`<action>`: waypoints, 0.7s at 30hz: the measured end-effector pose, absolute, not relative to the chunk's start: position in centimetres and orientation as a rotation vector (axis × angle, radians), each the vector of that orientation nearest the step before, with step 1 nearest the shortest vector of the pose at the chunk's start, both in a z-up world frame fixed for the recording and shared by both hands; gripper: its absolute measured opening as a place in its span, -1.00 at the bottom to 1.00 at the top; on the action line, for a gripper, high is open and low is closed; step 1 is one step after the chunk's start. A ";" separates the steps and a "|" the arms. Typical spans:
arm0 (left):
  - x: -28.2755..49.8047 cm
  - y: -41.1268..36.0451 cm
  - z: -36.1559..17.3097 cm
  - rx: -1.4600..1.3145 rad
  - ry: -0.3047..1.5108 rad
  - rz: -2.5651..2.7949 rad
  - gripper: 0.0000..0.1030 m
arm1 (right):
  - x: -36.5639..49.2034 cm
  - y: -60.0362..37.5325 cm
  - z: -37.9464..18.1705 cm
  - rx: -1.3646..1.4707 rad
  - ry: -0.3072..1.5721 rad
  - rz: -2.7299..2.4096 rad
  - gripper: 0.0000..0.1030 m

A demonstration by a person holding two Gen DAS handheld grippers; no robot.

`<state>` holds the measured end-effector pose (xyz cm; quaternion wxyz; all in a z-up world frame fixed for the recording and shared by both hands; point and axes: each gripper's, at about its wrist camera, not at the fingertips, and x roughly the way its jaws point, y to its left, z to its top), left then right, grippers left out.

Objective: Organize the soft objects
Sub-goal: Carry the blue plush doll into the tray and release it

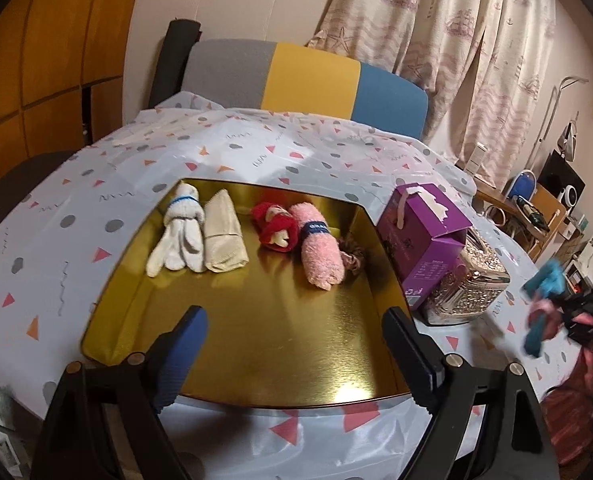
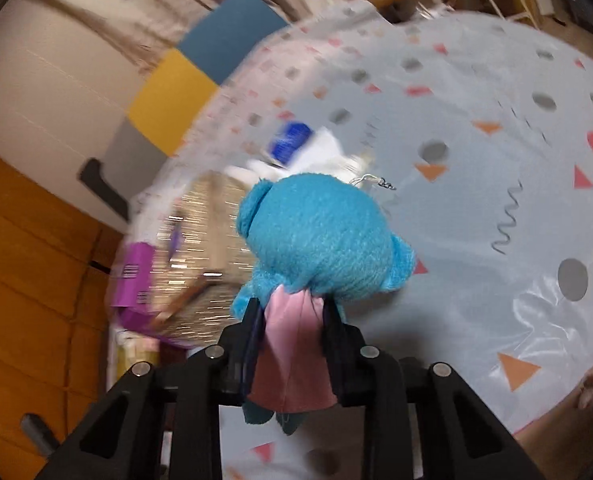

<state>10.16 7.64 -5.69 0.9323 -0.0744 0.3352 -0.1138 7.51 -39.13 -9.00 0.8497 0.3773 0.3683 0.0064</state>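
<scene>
A gold tray [image 1: 280, 344] lies on the patterned tablecloth. In it lie a white glove bundle [image 1: 178, 232], a beige rolled cloth [image 1: 224, 236], a red plush [image 1: 275, 228], a pink rolled towel [image 1: 320, 250] and a dark scrunchie [image 1: 354, 258]. My left gripper [image 1: 292, 340] is open and empty above the tray's near part. My right gripper [image 2: 292, 312] is shut on the pink dress of a blue plush toy [image 2: 320, 240], held above the table; it also shows blurred at the right of the left wrist view [image 1: 548, 308].
A purple box [image 1: 424, 232] and a glittery silver box [image 1: 472, 280] stand right of the tray. A grey, yellow and blue chair back [image 1: 308, 76] stands behind the table. Curtains hang at the back; cluttered shelves stand at the far right.
</scene>
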 end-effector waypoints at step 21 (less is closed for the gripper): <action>7.0 18.0 -5.6 -0.276 0.636 0.003 0.81 | 17.3 -8.4 -3.7 0.364 0.833 0.581 -0.44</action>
